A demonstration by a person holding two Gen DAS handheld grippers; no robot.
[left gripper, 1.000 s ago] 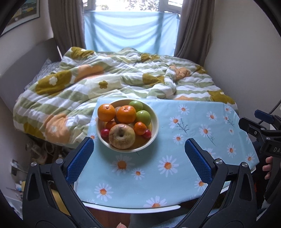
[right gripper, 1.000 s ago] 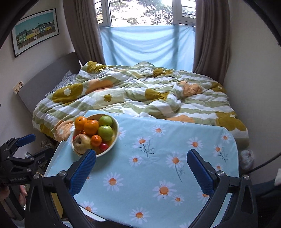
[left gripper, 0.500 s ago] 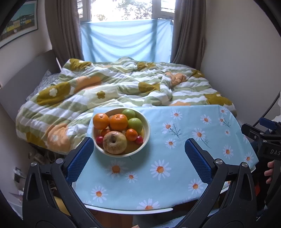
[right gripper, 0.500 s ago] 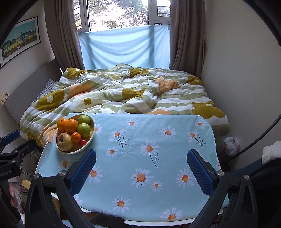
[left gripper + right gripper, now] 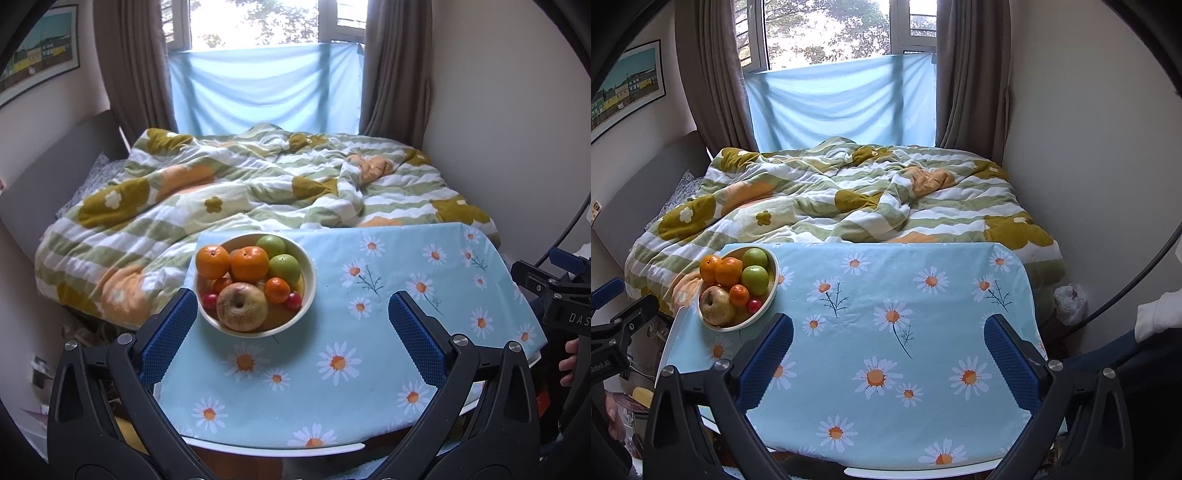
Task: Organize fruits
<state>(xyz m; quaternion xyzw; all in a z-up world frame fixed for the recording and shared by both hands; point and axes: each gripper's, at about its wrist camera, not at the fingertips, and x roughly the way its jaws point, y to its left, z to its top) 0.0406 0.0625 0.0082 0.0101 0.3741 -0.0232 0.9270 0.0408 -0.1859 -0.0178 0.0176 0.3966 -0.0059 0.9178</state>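
A cream bowl (image 5: 309,273) of fruit stands at the far left of the table; it also shows in the right wrist view (image 5: 772,284). It holds oranges (image 5: 249,263), green apples (image 5: 283,268), a large brownish apple (image 5: 242,306), a small tangerine (image 5: 277,290) and small red fruits (image 5: 293,301). My left gripper (image 5: 291,328) is open and empty, just in front of the bowl. My right gripper (image 5: 888,349) is open and empty over the middle of the table, right of the bowl.
The table wears a light blue daisy cloth (image 5: 905,332). Behind it lies a bed with a green and yellow striped duvet (image 5: 831,199). A wall stands close on the right. The other gripper shows at the right edge of the left wrist view (image 5: 554,295).
Both grippers have pulled back and tilted up, so the bowl and table look smaller and farther away. Both stay open. The fruit has not moved.
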